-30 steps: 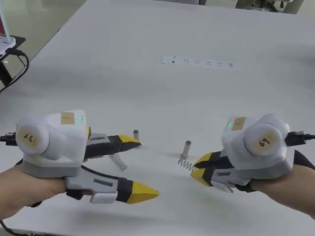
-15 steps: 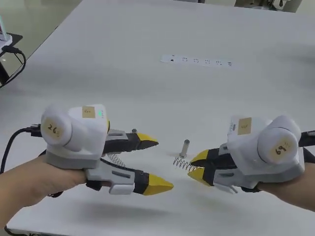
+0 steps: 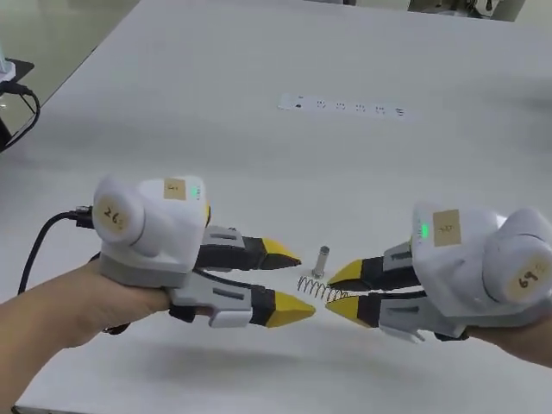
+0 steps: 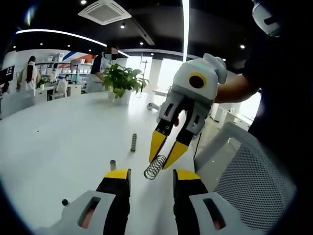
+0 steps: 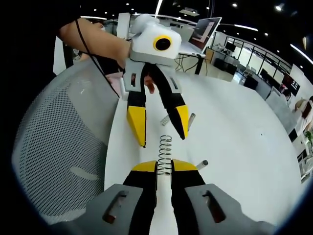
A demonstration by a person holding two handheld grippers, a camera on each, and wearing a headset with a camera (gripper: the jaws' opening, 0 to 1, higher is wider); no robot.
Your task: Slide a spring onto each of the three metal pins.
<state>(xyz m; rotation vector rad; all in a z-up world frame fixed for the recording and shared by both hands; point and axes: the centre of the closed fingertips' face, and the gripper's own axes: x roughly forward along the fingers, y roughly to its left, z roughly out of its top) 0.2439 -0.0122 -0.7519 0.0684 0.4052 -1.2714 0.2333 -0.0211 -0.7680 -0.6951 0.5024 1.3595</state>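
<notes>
Just now the left gripper (image 3: 295, 283) has swung in from 9 o'clock. A second ago it hung well out over the table (image 3: 216, 155), and it now faces the right gripper (image 3: 338, 293) almost tip to tip. The right gripper has stayed at about 3 o'clock and only eased inward a little. Its jaws are narrow and pinched on one end of a spring (image 3: 314, 287), whose free end points toward 9 o'clock, straight at the left gripper. In the right gripper view the spring (image 5: 165, 154) rises from between the closed yellow tips, with the left gripper (image 5: 160, 126) standing wide and empty beyond it. In the left gripper view the coil (image 4: 154, 167) dangles from the right gripper (image 4: 166, 148) just ahead of that view's own parted tips (image 4: 151, 175). An upright metal pin (image 3: 323, 259) stands on the table just past the spring at 12 o'clock, bare and apart from it. A second spring (image 5: 165, 119) lies loose on the table under the left gripper, beside another pin (image 5: 190, 121). I judge that the grippers closing in sets up a hand-over or a two-handed steadying of the coil. No spring is seen on these two pins yet, so the task is at its start.
</notes>
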